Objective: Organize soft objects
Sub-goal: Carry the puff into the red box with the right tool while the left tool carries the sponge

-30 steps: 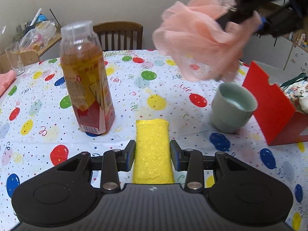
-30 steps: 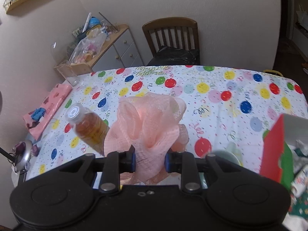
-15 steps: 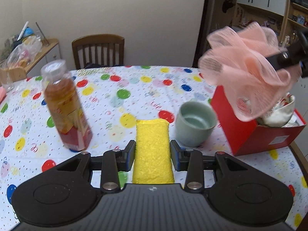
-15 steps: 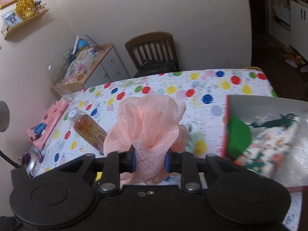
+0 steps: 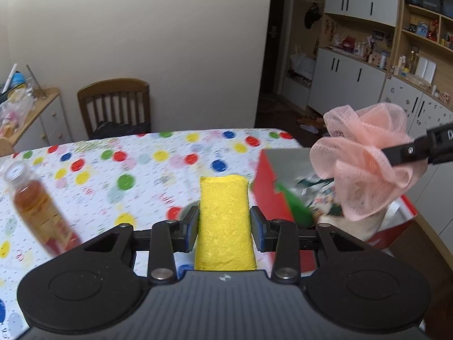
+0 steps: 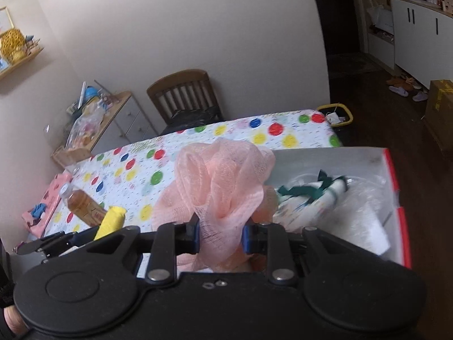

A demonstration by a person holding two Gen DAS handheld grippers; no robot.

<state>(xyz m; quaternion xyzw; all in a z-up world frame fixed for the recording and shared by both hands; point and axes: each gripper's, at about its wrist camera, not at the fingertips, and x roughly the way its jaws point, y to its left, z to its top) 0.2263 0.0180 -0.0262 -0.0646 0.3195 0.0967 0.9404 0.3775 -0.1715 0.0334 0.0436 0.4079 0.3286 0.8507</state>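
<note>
Two soft things are aloft, one in each gripper. The left gripper (image 5: 225,228) has its jaws drawn in partway and pressed on the sides of a yellow rectangular sponge (image 5: 225,222), which stands up between the pads above the counter (image 5: 170,170), a table under a white cloth printed with coloured balloons. The right gripper (image 6: 220,236) is closed narrowly on the lower folds of a peach-pink mesh bath pouf (image 6: 215,187), whose ruffles billow up above its pads.

From the left wrist view the pouf (image 5: 365,164) hangs at the right, over the open red cardboard box (image 5: 269,198), pinched by the black fingers (image 5: 407,153) of the right gripper coming in from the right edge. That box sits at the right end of the counter; from the right wrist view its pale interior (image 6: 325,161) already holds a rolled white cloth tied with dark green ribbon (image 6: 311,195) and some clear plastic wrap.

At the left a clear plastic bottle of amber tea (image 5: 39,212) stands on the counter, blurred. Beyond the far edge is a brown wooden slat-back chair (image 5: 114,104) against the pale wall.
</note>
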